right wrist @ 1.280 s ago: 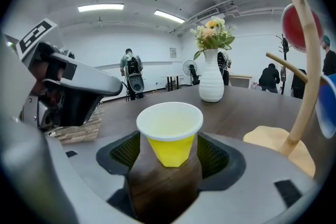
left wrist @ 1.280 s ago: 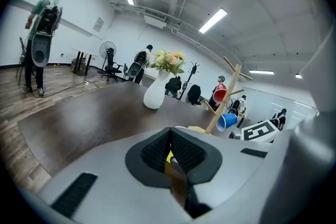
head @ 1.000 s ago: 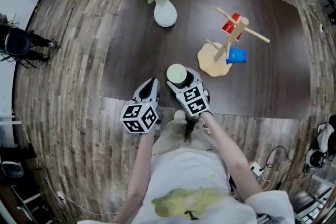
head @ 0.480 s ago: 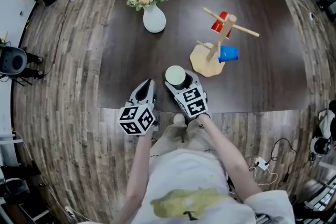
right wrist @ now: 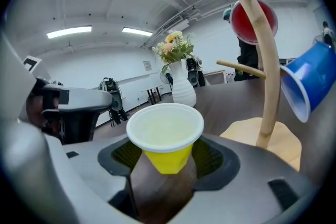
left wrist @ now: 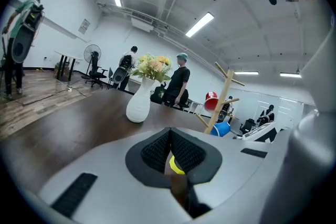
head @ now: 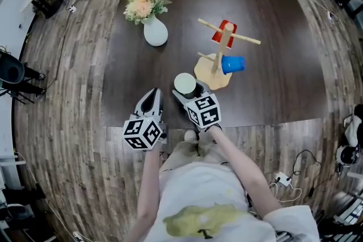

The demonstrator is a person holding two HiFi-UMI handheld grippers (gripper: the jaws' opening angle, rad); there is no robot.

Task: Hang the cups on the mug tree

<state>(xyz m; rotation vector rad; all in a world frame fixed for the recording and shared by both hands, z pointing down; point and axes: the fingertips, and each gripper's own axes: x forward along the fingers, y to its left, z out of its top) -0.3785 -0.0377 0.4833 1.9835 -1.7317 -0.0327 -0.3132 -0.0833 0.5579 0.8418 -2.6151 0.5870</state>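
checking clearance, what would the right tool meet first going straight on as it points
Probably the white vase, though depth is unclear; the mug tree stands right of that line.

Vase (head: 155, 33) far left on table (head: 283, 82), mug tree (head: 219, 56) right of it, far cup (head: 222, 32) and right cup (head: 233, 64) on its pegs, third cup (head: 184, 83) near-left of its base.

The person wears a white short-sleeved T-shirt (head: 195, 187) with a yellow-green print (head: 207, 219) on the chest, and beige trousers (head: 190, 151). The left hand-held gripper (head: 151, 97) and the right hand-held gripper (head: 187, 89) each have a smooth grey shell, black ribbed pads (left wrist: 156, 152) and a marker cube (head: 142, 133) with black-and-white squares.
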